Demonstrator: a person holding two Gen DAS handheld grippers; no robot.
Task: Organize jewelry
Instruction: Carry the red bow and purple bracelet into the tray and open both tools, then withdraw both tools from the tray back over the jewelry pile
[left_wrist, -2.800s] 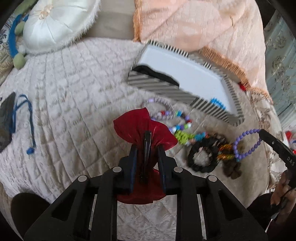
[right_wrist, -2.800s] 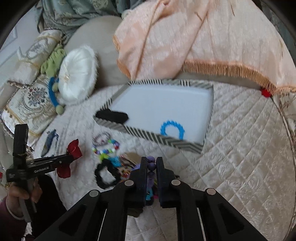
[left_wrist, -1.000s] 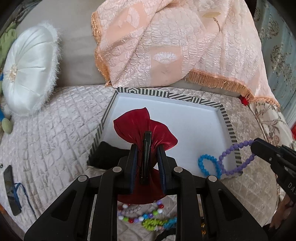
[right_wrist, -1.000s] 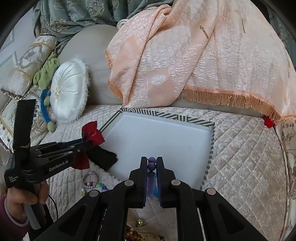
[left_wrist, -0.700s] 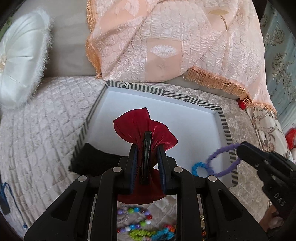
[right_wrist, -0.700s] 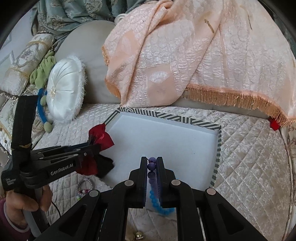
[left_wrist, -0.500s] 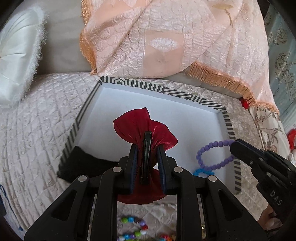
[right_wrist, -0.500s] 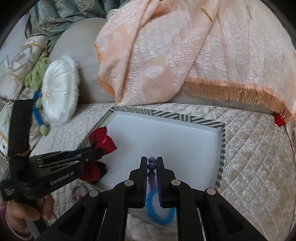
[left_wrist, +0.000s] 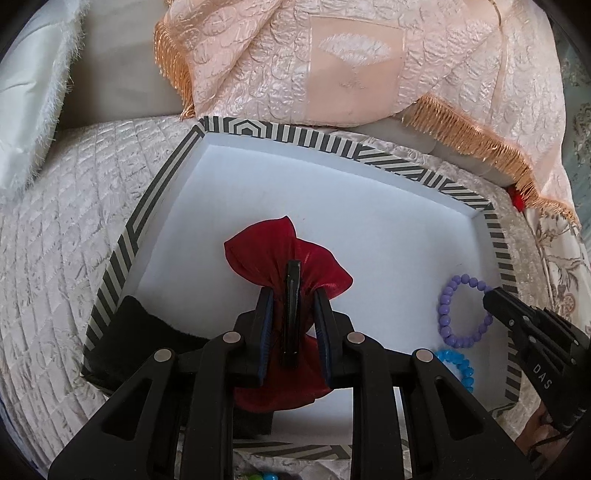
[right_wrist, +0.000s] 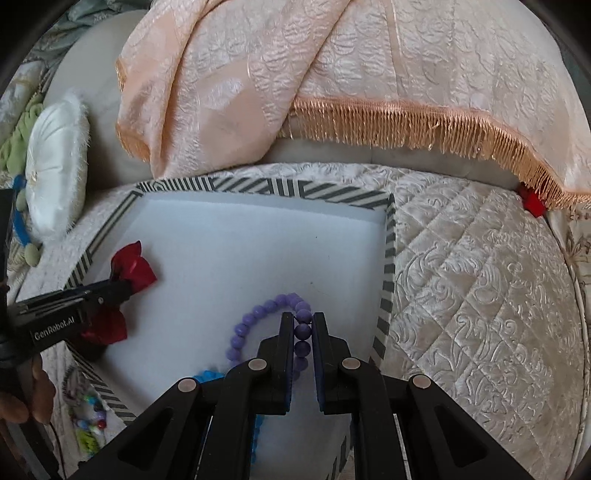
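Observation:
A white tray with a black-and-white striped rim (left_wrist: 162, 199) (right_wrist: 388, 258) lies on the quilted bed. My left gripper (left_wrist: 293, 295) is shut on a red satin pouch (left_wrist: 280, 251) and holds it over the tray's near left part; the pouch also shows in the right wrist view (right_wrist: 129, 266). My right gripper (right_wrist: 303, 325) is shut on a purple bead bracelet (right_wrist: 255, 317) that hangs down to the tray floor near the right rim, seen also in the left wrist view (left_wrist: 447, 314). A blue bead bracelet (left_wrist: 461, 369) (right_wrist: 207, 376) lies in the tray beside it.
A black pouch (left_wrist: 140, 325) lies in the tray's near left corner. A peach fringed throw (right_wrist: 369, 74) hangs behind the tray. A white round cushion (right_wrist: 55, 166) stands at the left. Colourful bead strings (right_wrist: 88, 421) lie on the bed in front of the tray.
Both grippers have moved forward over the tray with their loads. The purple bracelet has dropped lower, now down at the tray floor beside the blue one.

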